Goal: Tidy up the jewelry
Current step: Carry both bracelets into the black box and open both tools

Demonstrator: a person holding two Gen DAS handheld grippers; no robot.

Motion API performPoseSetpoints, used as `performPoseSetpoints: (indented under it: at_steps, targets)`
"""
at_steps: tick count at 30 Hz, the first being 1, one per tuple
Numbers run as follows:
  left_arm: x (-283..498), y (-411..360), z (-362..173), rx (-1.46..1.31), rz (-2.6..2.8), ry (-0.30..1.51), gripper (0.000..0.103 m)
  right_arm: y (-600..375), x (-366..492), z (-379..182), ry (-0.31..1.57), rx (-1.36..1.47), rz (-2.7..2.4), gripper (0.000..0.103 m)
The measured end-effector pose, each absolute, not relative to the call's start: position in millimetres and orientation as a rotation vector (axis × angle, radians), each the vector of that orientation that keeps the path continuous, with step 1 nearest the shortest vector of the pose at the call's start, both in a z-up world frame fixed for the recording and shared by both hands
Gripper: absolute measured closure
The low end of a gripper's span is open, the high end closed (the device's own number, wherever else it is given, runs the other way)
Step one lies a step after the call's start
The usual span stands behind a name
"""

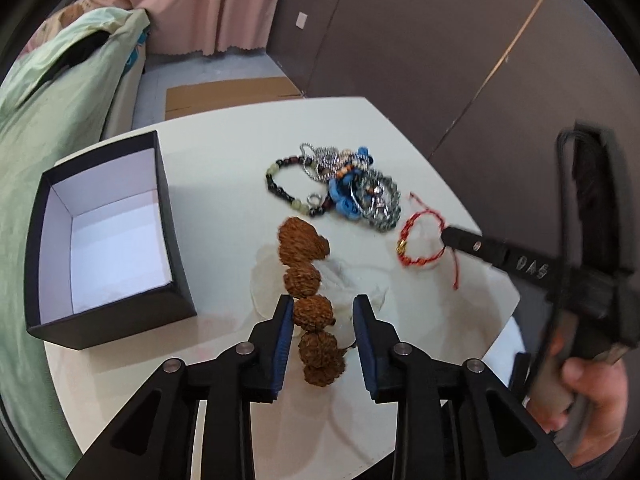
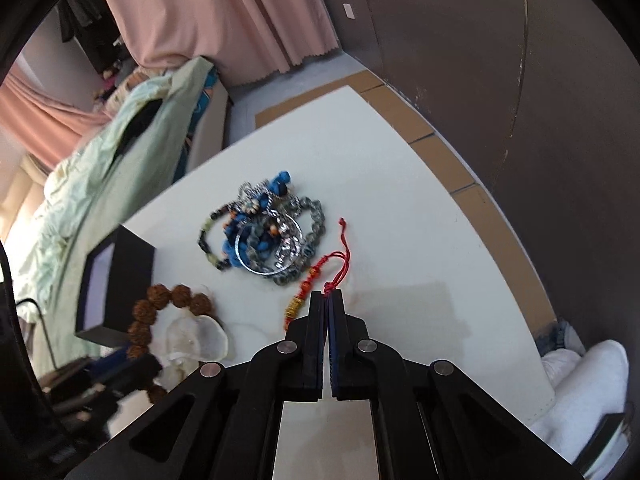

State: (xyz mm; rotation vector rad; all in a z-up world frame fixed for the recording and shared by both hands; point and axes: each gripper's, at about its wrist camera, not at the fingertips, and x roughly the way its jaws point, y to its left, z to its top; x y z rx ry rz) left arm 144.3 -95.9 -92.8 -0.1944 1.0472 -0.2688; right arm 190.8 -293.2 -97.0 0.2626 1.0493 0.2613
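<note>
One white table [image 1: 224, 184], pink curtains [image 1: 200, 4].

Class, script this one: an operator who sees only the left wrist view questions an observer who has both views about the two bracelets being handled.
Operator: Is the right gripper shut on the red string bracelet, or only touching it?
Observer: Shut on it. The right wrist view shows the pads together, pinching the cord just below its knot.
Operator: The brown bead bracelet between my left gripper's open jaws looks like a straight row. Is it?
Observer: No. From the right wrist view it curves round in an arc beside the black box.
</note>
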Motion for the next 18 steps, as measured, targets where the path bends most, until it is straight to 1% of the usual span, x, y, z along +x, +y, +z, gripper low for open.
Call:
performPoseSetpoints:
  at_steps: [3,4,5,12,18]
  targets:
    - [141,-96,-93,-0.195,-0.287,1.035,0.072,-293,193,-95,1.048,0.276,0.265,0.100]
    - [141,-96,-91,-0.196,-0.288,1.029,0.074,-292,195,-94,1.047,0.280,0.267,0.100]
    - [141,-94,-89,-0.203,-0.289,1.019,0.082,-292,195,-93,1.044,0.282,0.269,0.100]
    - [138,-77,-50,-0.252,-0.313,0.889,0.082,-284,194,-77,0.989,0.330,0.335,0.100]
    - [137,-61,-29,-0.294,-0.340,0.823,0.083,-279,188,-62,0.935,0.389,0.424,0.100]
